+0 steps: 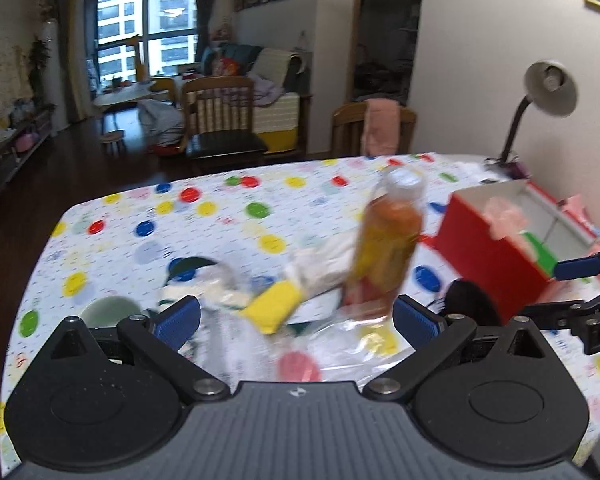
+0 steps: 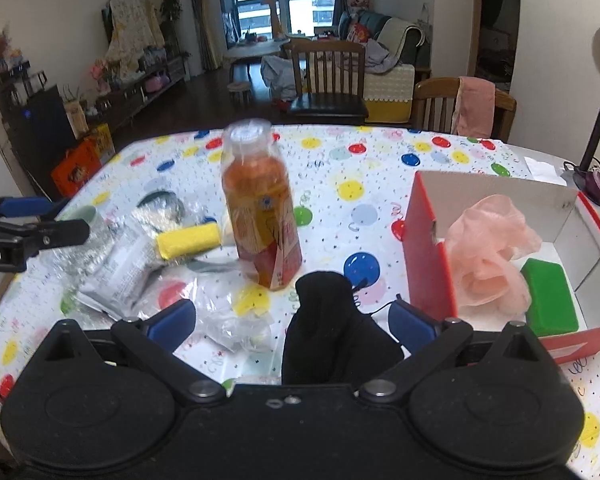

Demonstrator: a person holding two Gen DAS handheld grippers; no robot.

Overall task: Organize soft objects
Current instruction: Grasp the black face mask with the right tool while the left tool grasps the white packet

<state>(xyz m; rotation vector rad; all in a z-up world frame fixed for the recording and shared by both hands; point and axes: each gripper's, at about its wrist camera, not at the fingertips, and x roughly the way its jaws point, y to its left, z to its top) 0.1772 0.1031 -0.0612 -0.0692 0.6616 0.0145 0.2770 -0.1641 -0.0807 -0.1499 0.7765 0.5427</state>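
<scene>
Left gripper (image 1: pixel 296 316) gapes at full width, nothing held; yellow sponge (image 1: pixel 274 306) lies on the table just ahead, between the blue pads (image 1: pixel 178 320), among clear plastic wrap (image 1: pixel 340 344). Right gripper (image 2: pixel 292 322) is likewise wide open and empty, a black soft item (image 2: pixel 328 320) lying between its fingers, apparently untouched. Step judged: reaching for the next soft pieces. Next move calls for lowering over sponge and black item, closing gently, avoiding the upright orange bottle (image 2: pixel 260 208) just behind. Red box (image 2: pixel 428 248) stands to the right, already holding a pink mesh puff (image 2: pixel 488 248) and green sponge (image 2: pixel 550 296).
</scene>
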